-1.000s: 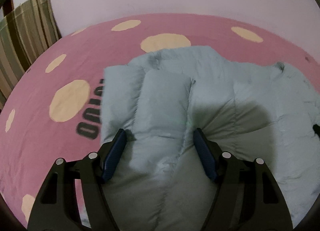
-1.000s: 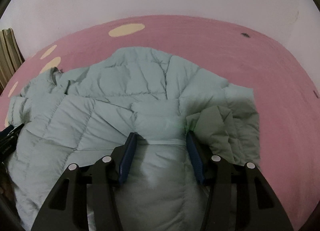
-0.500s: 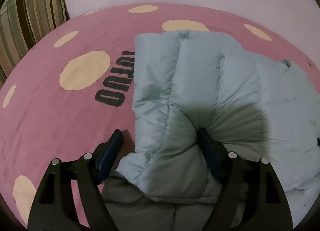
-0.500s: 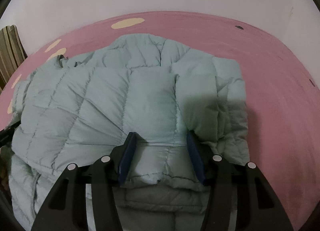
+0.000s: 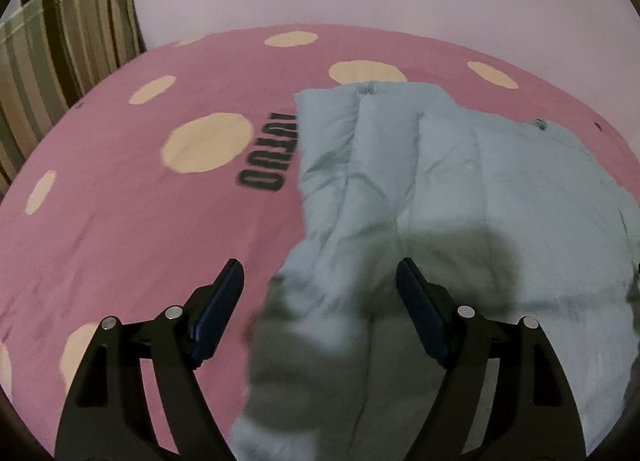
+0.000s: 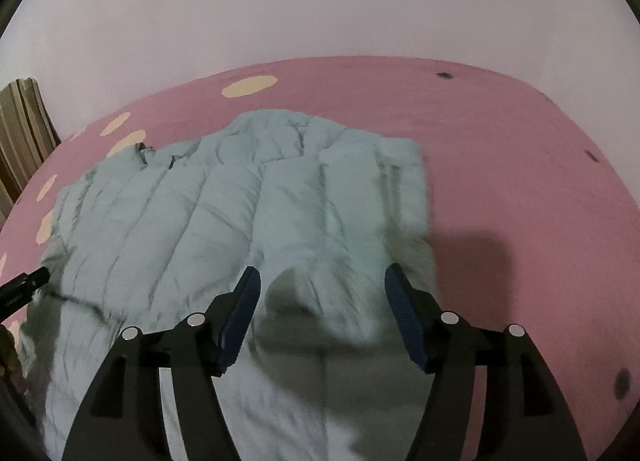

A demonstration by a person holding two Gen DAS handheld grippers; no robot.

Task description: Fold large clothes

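The pale blue-green quilted jacket [image 5: 460, 189] lies spread on my pink spotted bedsheet [image 5: 140, 229], one edge doubled over near the sheet's black lettering [image 5: 266, 153]. My left gripper [image 5: 320, 293] stands wide above its near edge, pads clear of the cloth. My right gripper [image 6: 320, 301] has just been opening; puffy fabric bulges between its jaws, unpinched. A striped cushion [image 5: 60, 41] leans at the wall.

The quilted jacket's [image 5: 440, 189] near edge is motion-blurred between both tools and cut off by the frame bottom.
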